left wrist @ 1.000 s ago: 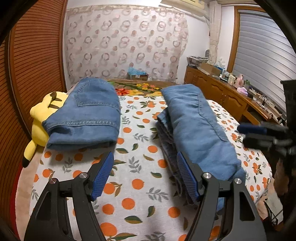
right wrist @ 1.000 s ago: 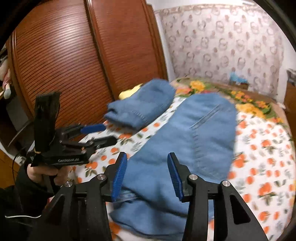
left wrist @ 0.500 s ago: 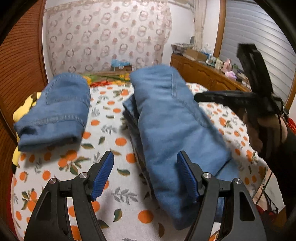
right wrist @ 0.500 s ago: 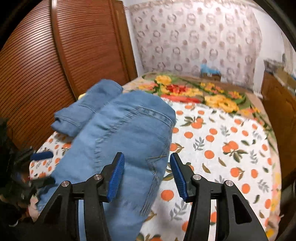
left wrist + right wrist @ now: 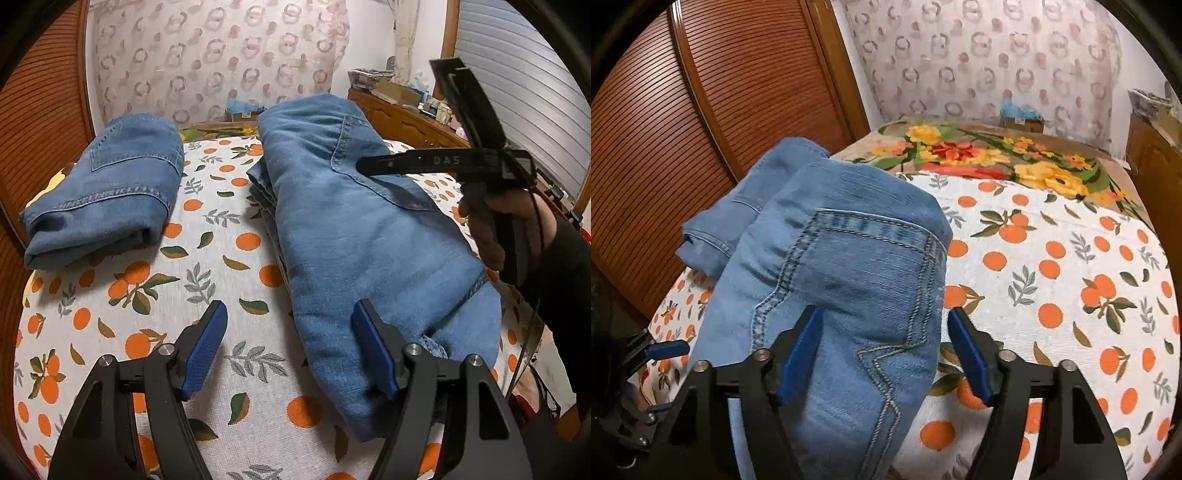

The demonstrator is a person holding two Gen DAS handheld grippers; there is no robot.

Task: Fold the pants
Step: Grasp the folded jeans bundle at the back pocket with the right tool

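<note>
Two black handheld grippers with blue ribbed pads work over a bed. The left gripper (image 5: 290, 349) has its jaws spread wide and grips nothing; its right pad (image 5: 373, 354) sits just over the near left edge of the long, partly folded pair of light-blue denim pants (image 5: 354, 236), while its left pad hangs over bare bedsheet. The right gripper (image 5: 884, 352) has its jaws opening; the denim lies under and between them, but the pads do not press on it. In the left wrist view the right gripper (image 5: 424, 162) reaches in from the right side, above the pants' stitched pocket, held by a person's hand (image 5: 506, 225) in a dark sleeve.

The pants lie lengthwise down the middle of the white bedsheet printed with oranges and leaves (image 5: 221, 266). Well apart to their left rests a second pair of blue jeans folded into a thick bundle (image 5: 114, 188), close to the ribbed brown wooden wardrobe door (image 5: 701, 129). A yellow soft toy (image 5: 48, 184) peeks out from behind that bundle. Beyond the sheet lies a brown blanket with red and yellow flowers (image 5: 990, 155), and behind it hangs a pale curtain patterned with rings (image 5: 221, 59).
</note>
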